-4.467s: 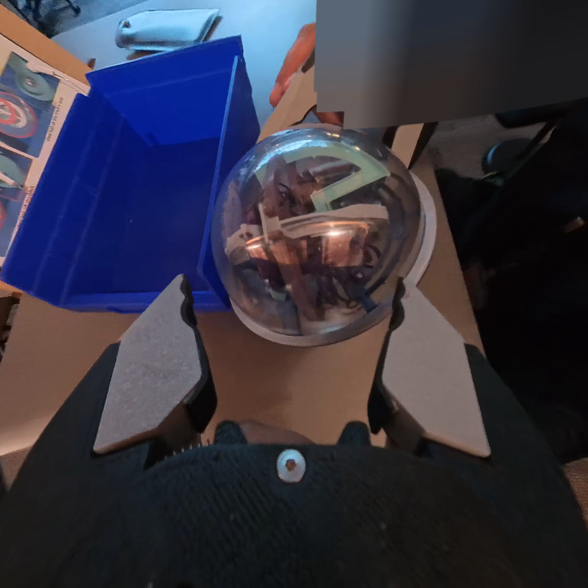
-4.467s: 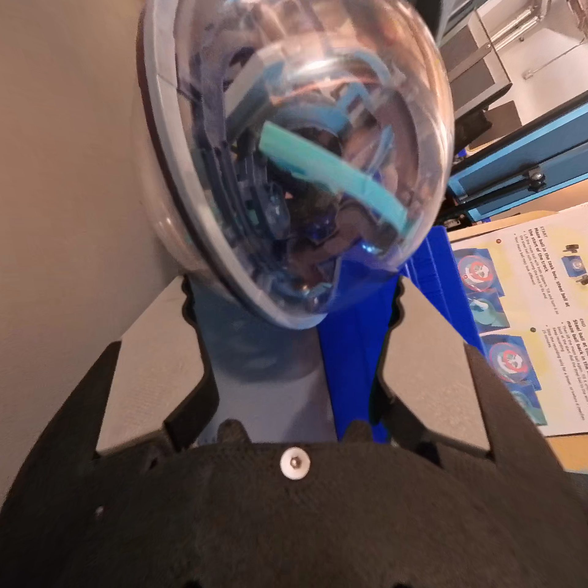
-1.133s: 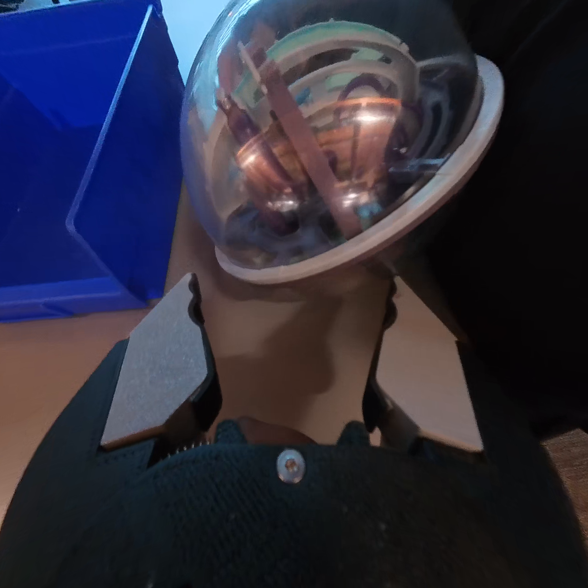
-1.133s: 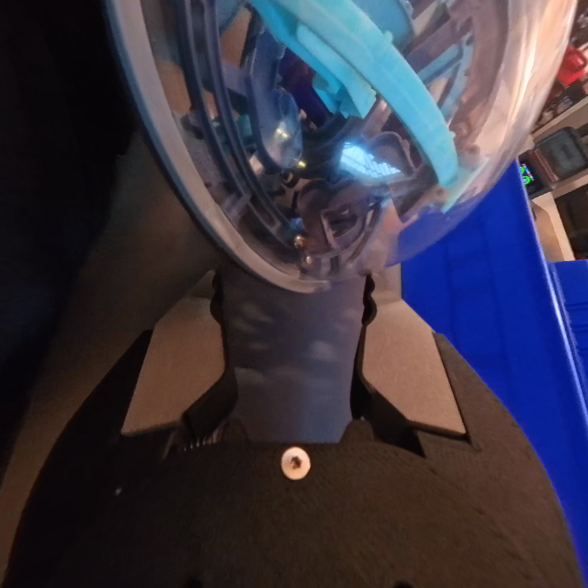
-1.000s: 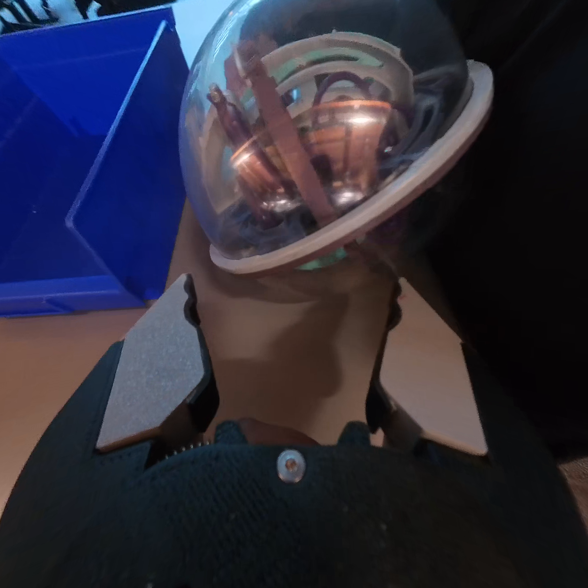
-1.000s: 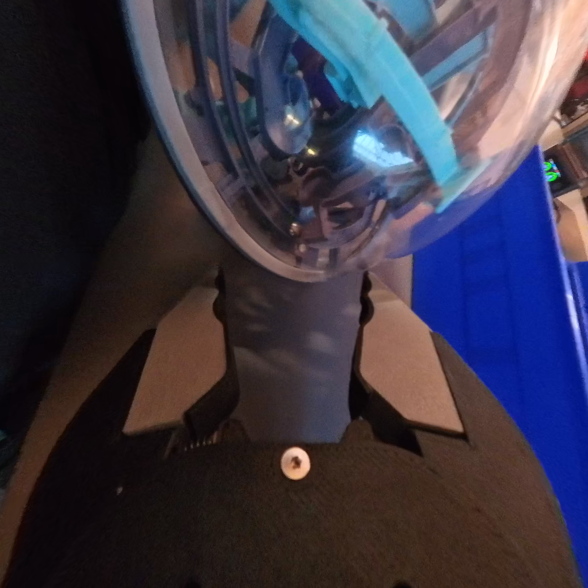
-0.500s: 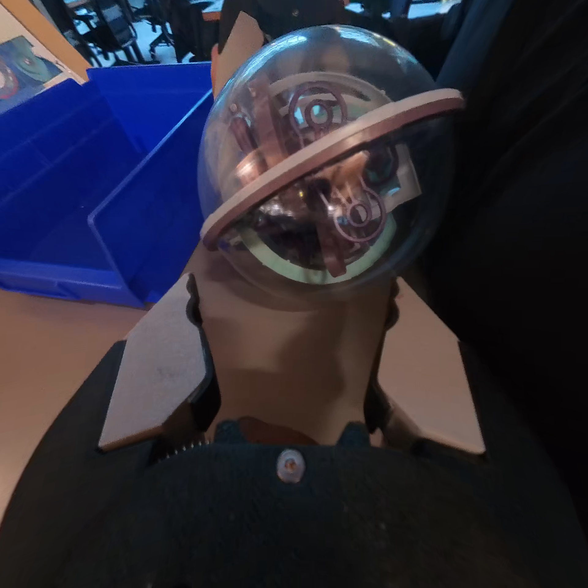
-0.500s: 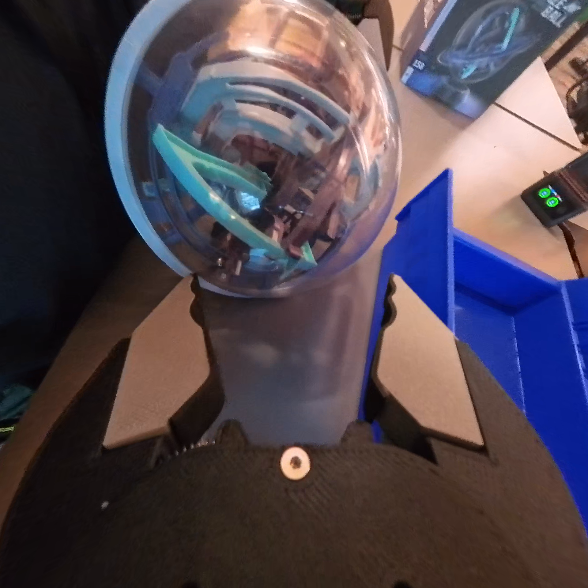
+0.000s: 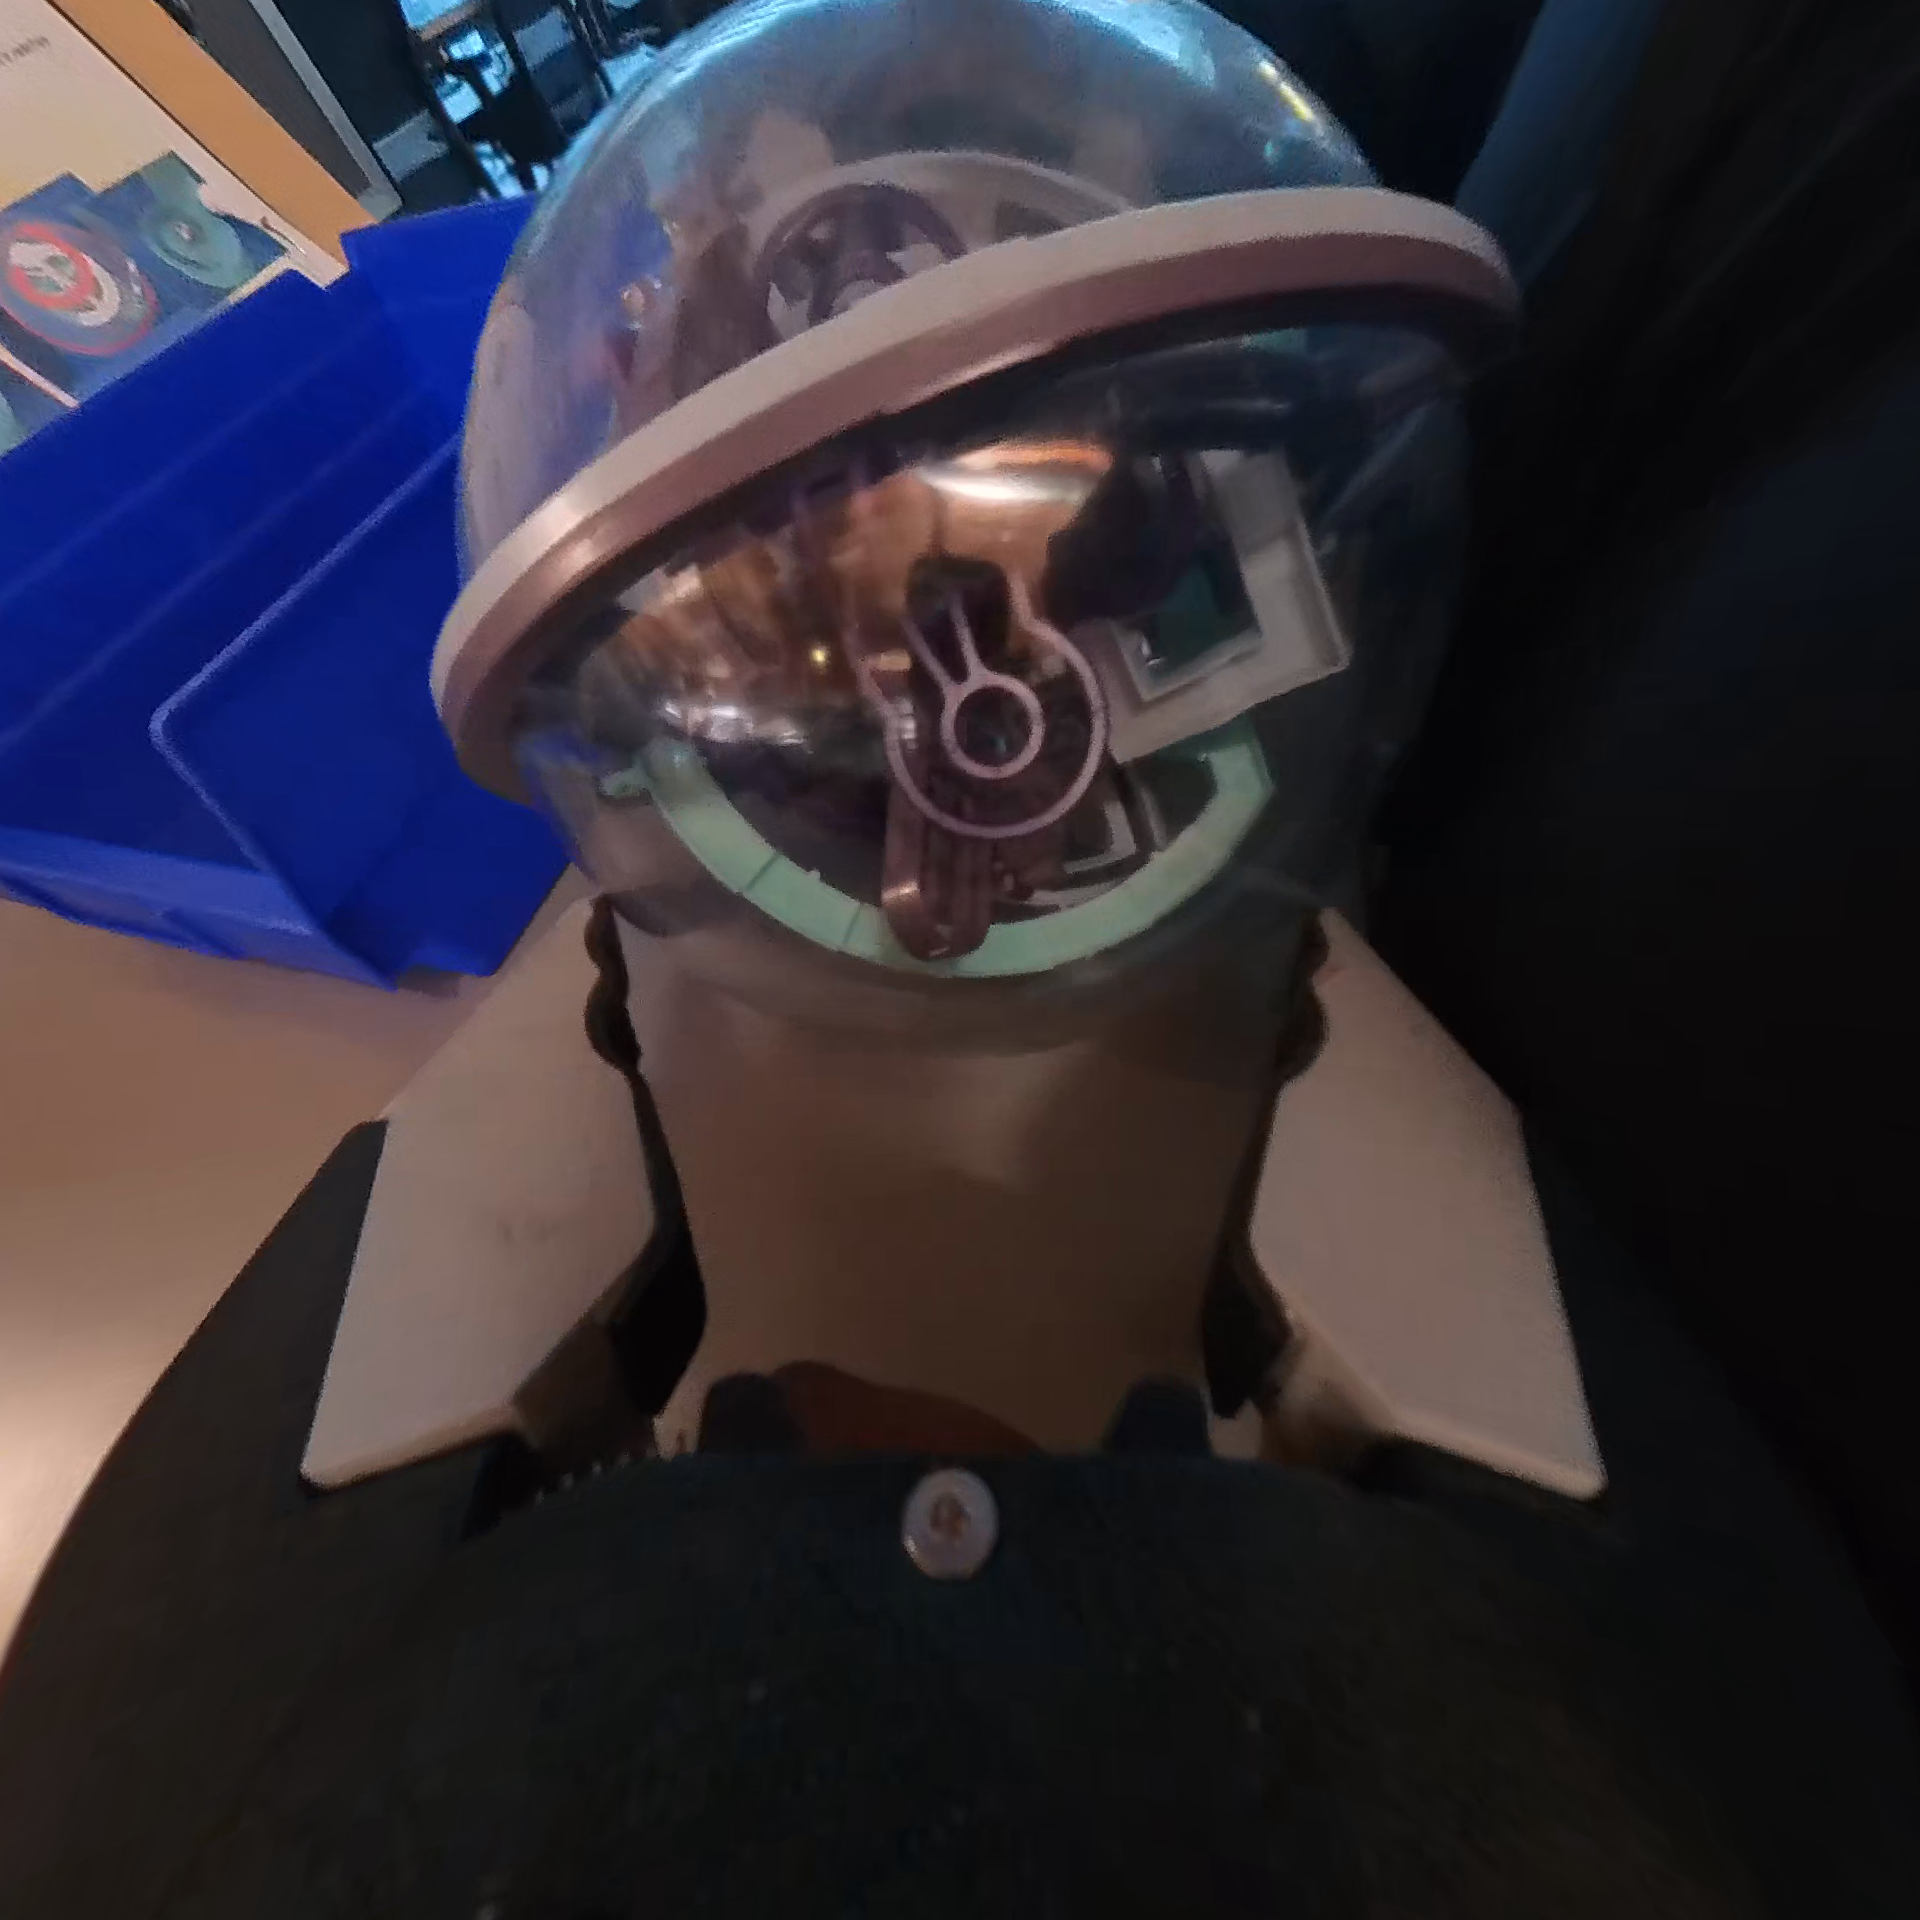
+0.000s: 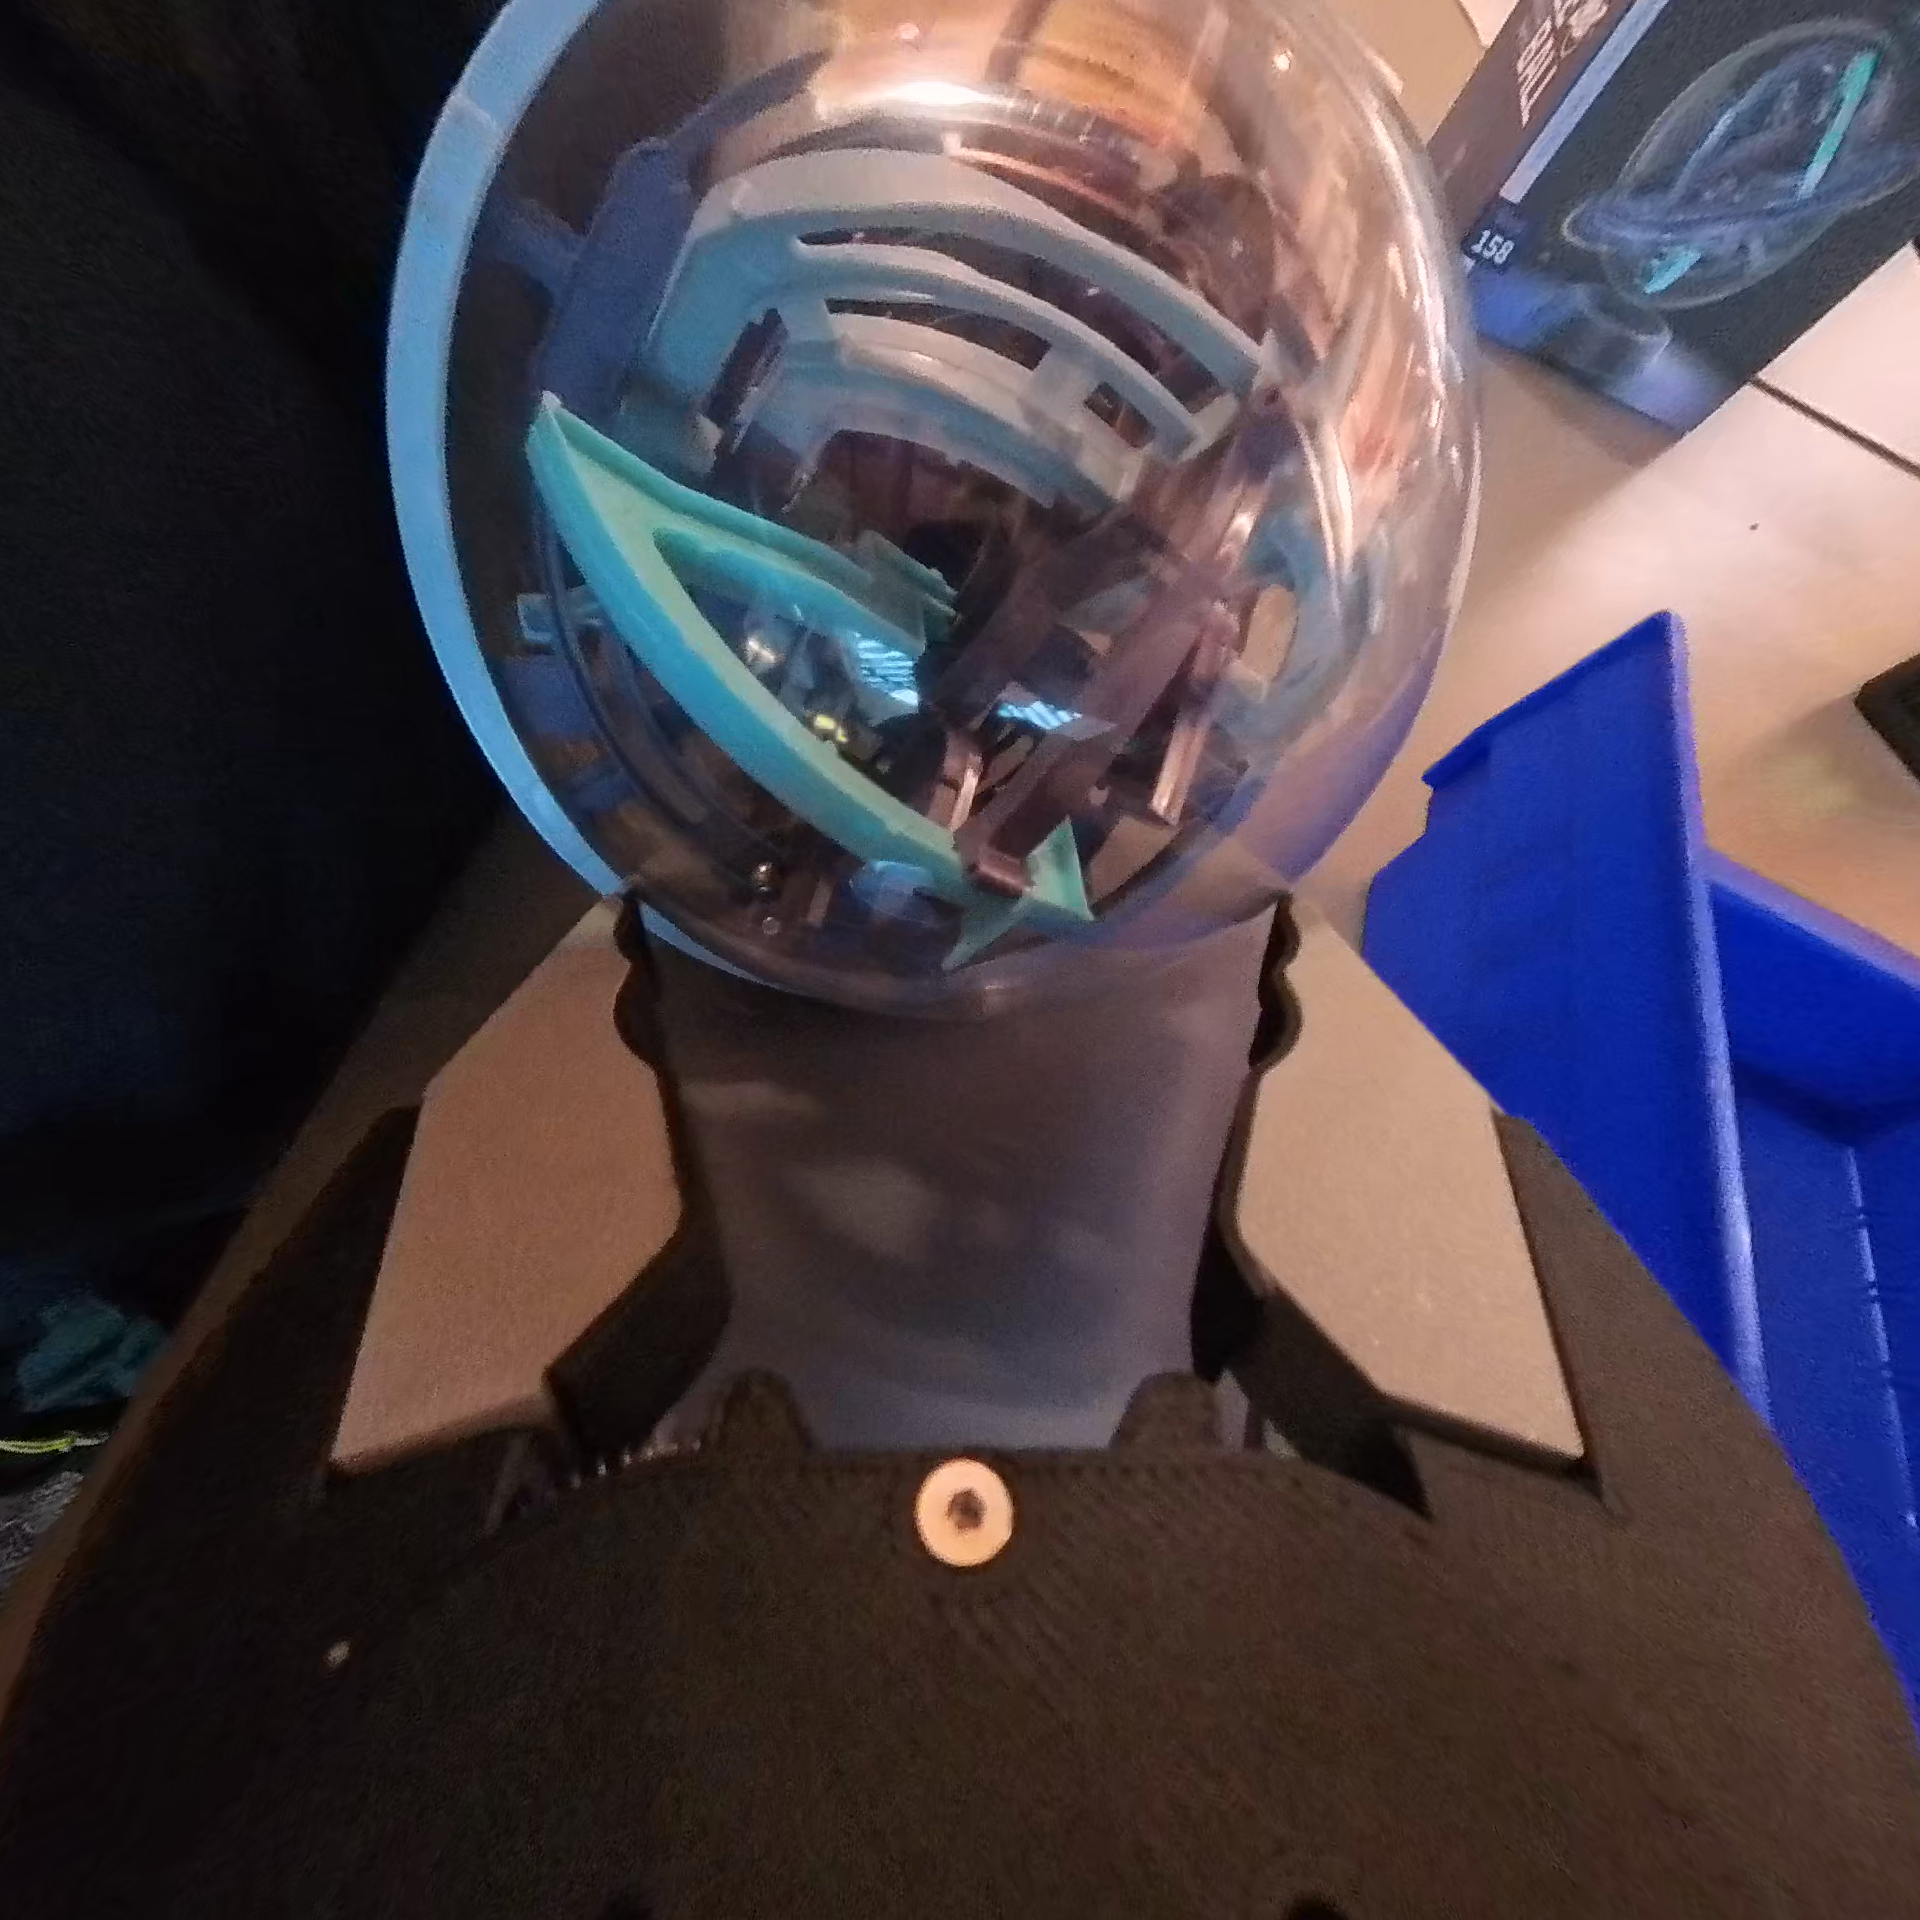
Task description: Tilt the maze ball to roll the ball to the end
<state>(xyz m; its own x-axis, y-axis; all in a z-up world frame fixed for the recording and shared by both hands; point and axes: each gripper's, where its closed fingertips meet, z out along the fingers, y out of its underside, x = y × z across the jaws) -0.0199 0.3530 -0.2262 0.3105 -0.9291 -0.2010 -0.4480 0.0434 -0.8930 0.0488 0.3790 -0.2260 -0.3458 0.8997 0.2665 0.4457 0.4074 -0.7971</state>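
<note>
Maze ball (image 9: 966, 582) sits beside the blue bin (image 9: 239, 582), pinched between left gripper (image 9: 951, 966) and right gripper (image 10: 956, 956), both spread wide. Small, slow tilts look best here.

Workspace surroundings, as I see them from both wrist cameras.

A tan tabletop (image 9: 156, 1091) carries a blue plastic bin (image 9: 239, 665), open-topped. I note a dark printed carton (image 10: 1704, 197) standing farther back on the table, beyond the bin. Dim office chairs (image 9: 488, 94) show in the far room. Lighting is subdued indoor light.
</note>
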